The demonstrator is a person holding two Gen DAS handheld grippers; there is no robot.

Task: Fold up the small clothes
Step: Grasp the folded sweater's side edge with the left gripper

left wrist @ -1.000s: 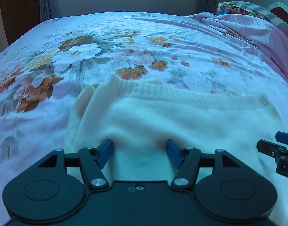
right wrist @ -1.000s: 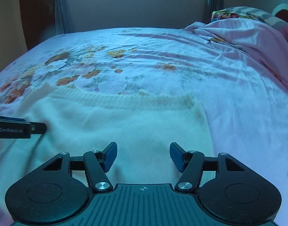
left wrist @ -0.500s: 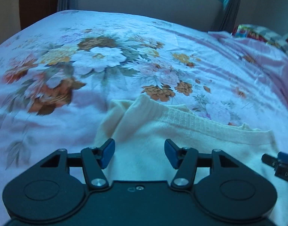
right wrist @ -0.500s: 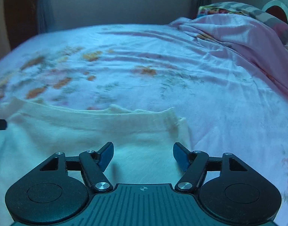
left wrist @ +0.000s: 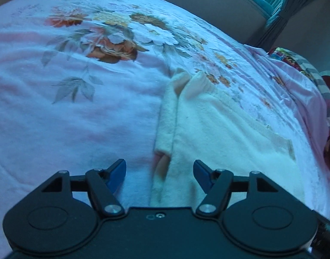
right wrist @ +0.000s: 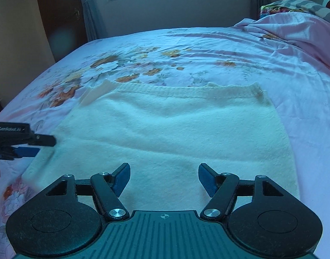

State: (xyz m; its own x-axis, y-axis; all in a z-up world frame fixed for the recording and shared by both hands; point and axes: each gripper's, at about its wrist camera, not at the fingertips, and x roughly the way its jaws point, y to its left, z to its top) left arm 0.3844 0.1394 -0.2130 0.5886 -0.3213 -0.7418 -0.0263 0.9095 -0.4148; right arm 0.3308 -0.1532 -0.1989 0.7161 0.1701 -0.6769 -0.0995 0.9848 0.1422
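The cream sweater lies flat on the bed, its side edge between the fingers of the spread, empty left gripper, its body ahead of the open, empty right gripper, so most folding seems left.

Cream garment (floral pink bedsheet)

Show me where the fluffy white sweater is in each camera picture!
Left wrist view: the cream sweater lies right of center, its left edge running down between the left tool's open fingers.
Right wrist view: the sweater fills the middle, ahead of the open right tool.
Shared landmark: the big flower print on the bedsheet beyond it.
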